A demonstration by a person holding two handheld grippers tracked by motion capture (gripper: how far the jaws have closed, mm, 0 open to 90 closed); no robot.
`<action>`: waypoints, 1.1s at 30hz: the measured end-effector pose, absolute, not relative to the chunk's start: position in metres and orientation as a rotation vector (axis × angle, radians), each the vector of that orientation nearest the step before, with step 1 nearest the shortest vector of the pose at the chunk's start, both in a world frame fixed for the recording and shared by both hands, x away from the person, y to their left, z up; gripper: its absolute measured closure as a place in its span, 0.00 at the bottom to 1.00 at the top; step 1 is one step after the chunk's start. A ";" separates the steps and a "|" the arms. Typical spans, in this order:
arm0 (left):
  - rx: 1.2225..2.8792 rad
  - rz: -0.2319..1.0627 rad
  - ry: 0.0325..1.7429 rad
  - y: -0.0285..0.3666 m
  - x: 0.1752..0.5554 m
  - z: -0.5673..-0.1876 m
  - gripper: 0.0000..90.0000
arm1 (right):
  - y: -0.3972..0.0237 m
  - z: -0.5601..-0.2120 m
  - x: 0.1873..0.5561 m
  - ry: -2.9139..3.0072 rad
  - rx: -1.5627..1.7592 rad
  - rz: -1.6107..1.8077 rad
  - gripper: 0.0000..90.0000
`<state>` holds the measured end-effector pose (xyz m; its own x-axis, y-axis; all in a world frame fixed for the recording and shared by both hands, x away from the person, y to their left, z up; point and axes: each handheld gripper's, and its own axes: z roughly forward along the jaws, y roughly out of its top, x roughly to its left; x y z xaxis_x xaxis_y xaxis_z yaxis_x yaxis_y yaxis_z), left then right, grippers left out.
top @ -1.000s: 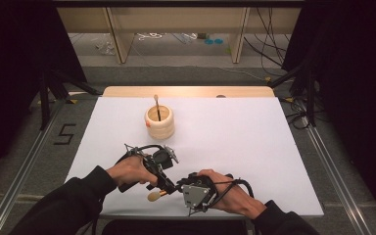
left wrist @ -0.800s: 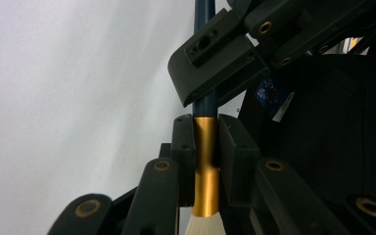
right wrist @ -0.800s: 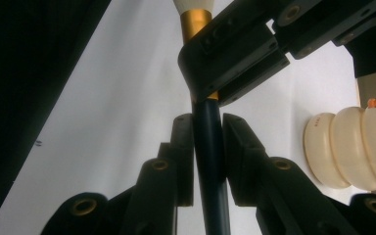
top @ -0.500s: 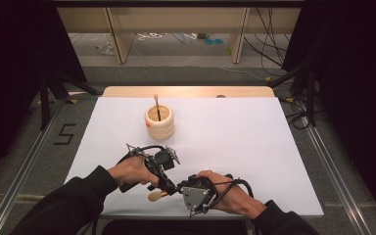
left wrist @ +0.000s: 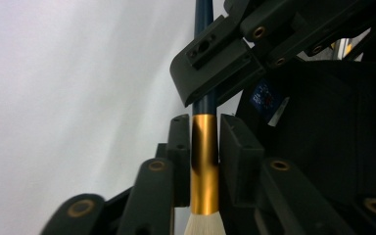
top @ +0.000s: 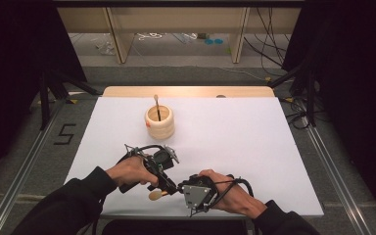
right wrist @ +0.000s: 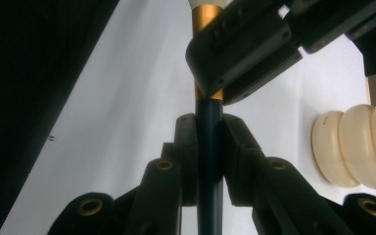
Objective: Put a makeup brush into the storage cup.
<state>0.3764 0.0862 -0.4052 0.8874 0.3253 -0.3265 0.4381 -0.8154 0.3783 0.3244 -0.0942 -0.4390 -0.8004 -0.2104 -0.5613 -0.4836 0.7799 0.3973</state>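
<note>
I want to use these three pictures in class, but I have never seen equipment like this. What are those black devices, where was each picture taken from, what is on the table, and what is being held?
No robot here: a person holds a hand-operated two-jaw gripper in each hand. The high view looks down from above the person's side; the left gripper and right gripper meet near the front edge of the white table. The other two pictures come from cameras riding on each gripper, looking along its black jaws. Both grippers clamp one brush: the left on its gold band beside the pale bristles, the right on its dark blue handle. Farther back stands a cream ribbed pot with another brush standing in it.
</note>
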 end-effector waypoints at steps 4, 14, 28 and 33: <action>2.571 -0.308 0.561 0.092 0.374 -0.400 0.71 | -0.098 -0.437 0.327 2.499 -0.423 0.769 0.87; 2.413 -0.112 0.546 0.114 0.372 -0.390 0.48 | -0.112 -0.431 0.340 2.515 -0.319 0.833 0.87; 2.189 0.110 0.619 0.147 0.358 -0.384 0.35 | -0.128 -0.426 0.360 2.517 -0.061 1.087 0.87; 2.133 0.118 0.653 0.149 0.351 -0.387 0.34 | -0.136 -0.422 0.366 2.488 0.083 1.233 0.87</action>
